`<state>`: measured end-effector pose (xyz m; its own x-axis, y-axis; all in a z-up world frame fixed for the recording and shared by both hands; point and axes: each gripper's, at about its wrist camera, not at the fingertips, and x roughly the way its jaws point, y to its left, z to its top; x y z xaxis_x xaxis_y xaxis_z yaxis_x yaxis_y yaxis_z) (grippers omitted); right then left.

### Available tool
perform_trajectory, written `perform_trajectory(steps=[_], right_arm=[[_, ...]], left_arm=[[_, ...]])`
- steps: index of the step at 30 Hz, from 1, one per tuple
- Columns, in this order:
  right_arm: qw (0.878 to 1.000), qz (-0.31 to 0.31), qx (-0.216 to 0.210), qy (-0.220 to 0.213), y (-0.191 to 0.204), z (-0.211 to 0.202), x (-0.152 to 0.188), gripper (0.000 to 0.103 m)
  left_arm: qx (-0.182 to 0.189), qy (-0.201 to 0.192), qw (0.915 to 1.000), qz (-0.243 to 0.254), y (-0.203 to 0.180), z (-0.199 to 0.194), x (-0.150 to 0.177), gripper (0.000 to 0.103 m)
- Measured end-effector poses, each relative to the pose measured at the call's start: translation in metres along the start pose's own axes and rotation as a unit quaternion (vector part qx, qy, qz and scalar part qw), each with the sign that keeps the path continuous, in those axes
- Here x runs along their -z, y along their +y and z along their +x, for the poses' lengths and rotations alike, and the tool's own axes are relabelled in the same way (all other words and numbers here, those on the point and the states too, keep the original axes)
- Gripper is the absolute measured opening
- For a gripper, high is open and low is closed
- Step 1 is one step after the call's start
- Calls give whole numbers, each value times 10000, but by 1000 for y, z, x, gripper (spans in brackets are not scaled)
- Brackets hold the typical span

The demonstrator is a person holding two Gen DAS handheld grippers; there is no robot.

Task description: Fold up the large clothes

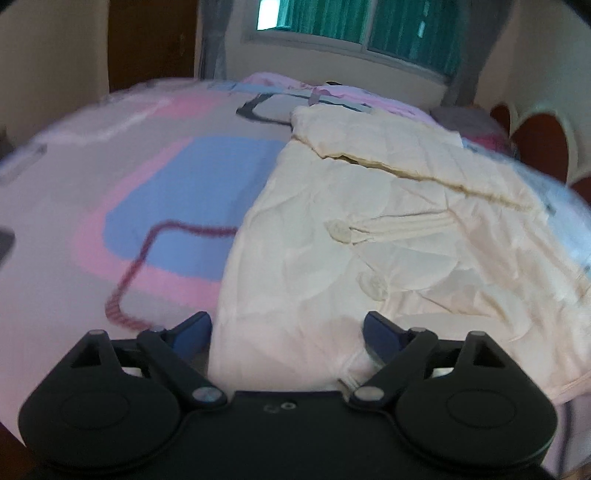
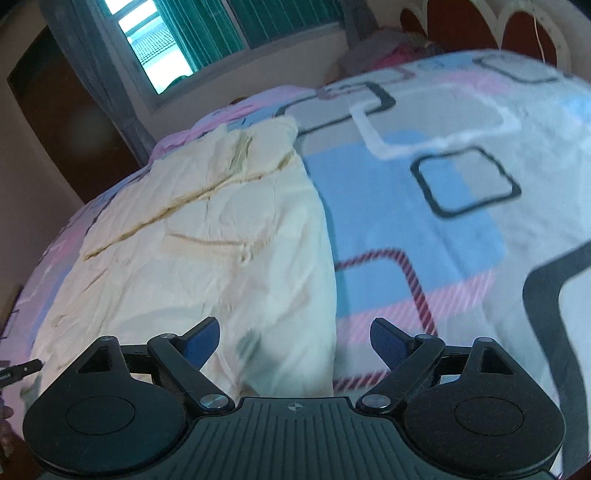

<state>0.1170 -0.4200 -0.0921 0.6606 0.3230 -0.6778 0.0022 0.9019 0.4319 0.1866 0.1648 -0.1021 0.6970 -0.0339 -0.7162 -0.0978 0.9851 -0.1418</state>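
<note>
Left wrist view, left to right: bedsheet with pink, blue and grey blocks on the bed; cream garment spread flat over the right half, creased, one layer folded across its far end. Two round tabs on a ribbed strip near the garment's middle; kind not clear. Left claw released, jaws wide apart, garment's near edge lying between them, not gripped. Window with green curtain beyond the bed.

Right wrist view, left to right: dark object at the left frame edge, cut off, not identifiable. Garment on the left part of the bed, its right edge running straight toward the camera. Right claw released, jaws wide apart, left finger over the garment's near corner, right finger over bare bedsheet. Near corner of garment blurred; contact with pads not determinable. Window at upper left.

No containers in view. Bed edges cut off by both frames.
</note>
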Motion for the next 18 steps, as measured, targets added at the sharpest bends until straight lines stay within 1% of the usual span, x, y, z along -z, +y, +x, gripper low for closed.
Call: perform_trajectory(steps=[2, 4, 6, 8, 10, 12, 13, 14, 15, 17, 18], right_arm=[[9998, 117, -127, 111, -4, 3, 5, 89], [9987, 338, -293, 241, -11, 6, 10, 88], [9961, 590, -549, 354, -15, 7, 17, 89], [9940, 714, -753, 351, -16, 6, 21, 89], [9937, 760, -765, 304, -18, 6, 19, 89], [9926, 899, -778, 245, -24, 10, 11, 88], [9910, 999, -852, 259, -29, 15, 7, 88], [9875, 1150, -1014, 363, -34, 22, 3, 89], [9849, 1210, -1157, 445, -36, 26, 0, 89], [9823, 1162, -1343, 597, -36, 30, -5, 88], [9826, 1075, -1368, 644, -34, 30, -5, 85]], left_arm=[[282, 104, 9990, -328, 9, 0, 5, 82], [557, 185, 9961, -660, 17, 1, 10, 81], [822, 156, 9920, -949, 24, -2, 15, 81], [1095, 146, 9860, -1252, 32, -3, 17, 81], [1381, 150, 9779, -1566, 39, 0, 17, 79], [1512, 194, 9744, -1654, 42, 7, 11, 73], [1539, 228, 9739, -1655, 44, 11, 8, 66], [1565, 267, 9728, -1686, 45, 16, 4, 60], [1599, 296, 9717, -1714, 46, 19, 2, 59], [1589, 352, 9723, -1678, 44, 24, -1, 51], [1555, 363, 9742, -1597, 42, 24, -1, 46]])
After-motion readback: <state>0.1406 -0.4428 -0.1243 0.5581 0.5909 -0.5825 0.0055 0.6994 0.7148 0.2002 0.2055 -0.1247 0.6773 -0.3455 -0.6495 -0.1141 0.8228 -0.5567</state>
